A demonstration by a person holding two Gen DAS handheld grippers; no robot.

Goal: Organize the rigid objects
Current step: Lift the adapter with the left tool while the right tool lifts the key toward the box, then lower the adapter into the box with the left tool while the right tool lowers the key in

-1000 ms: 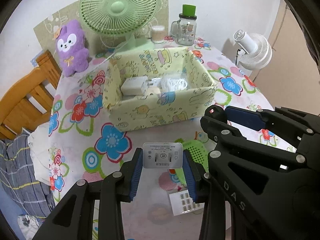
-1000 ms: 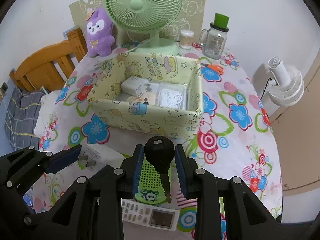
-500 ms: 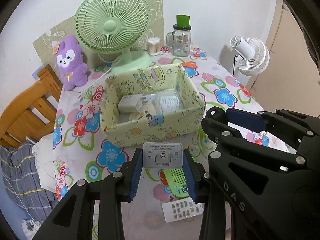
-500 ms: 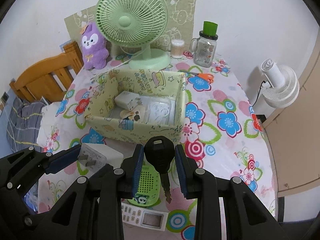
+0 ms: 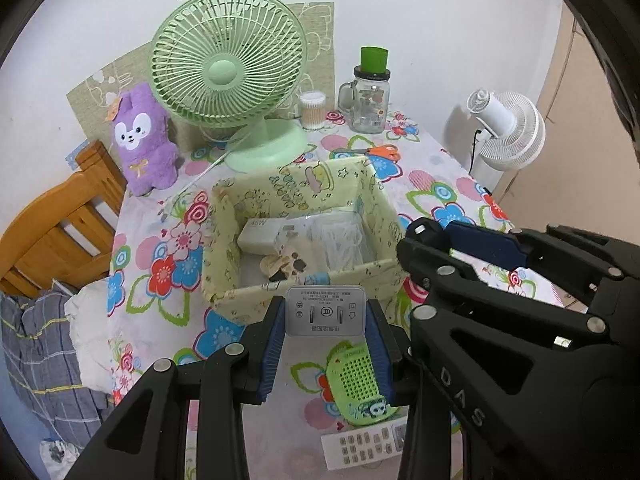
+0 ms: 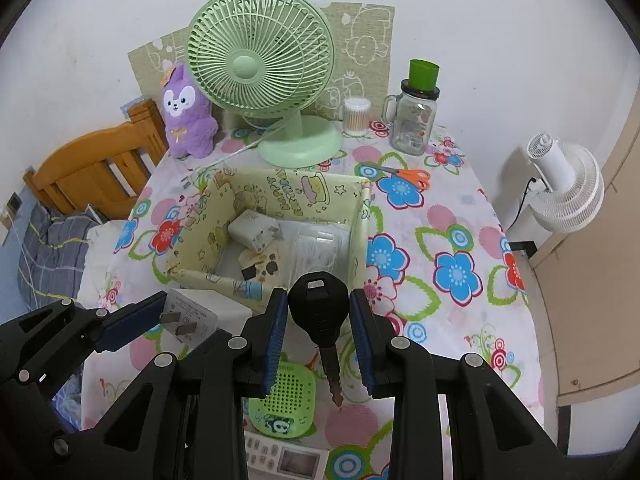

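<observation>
Above the table, seen from the left wrist, the left gripper [image 5: 325,334] clamps a white charger [image 5: 326,311] just before the yellow storage box [image 5: 224,268]. From the right wrist, the right gripper [image 6: 319,330] pinches a black key [image 6: 319,308] at that box's [image 6: 196,240] near wall.

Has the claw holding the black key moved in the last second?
Yes. The right gripper, shut on the key, has pulled back and up from the yellow box, which looks smaller and farther now.

Black gripper [image 5: 326,344], ribbed blue pads [image 5: 272,344]
</observation>
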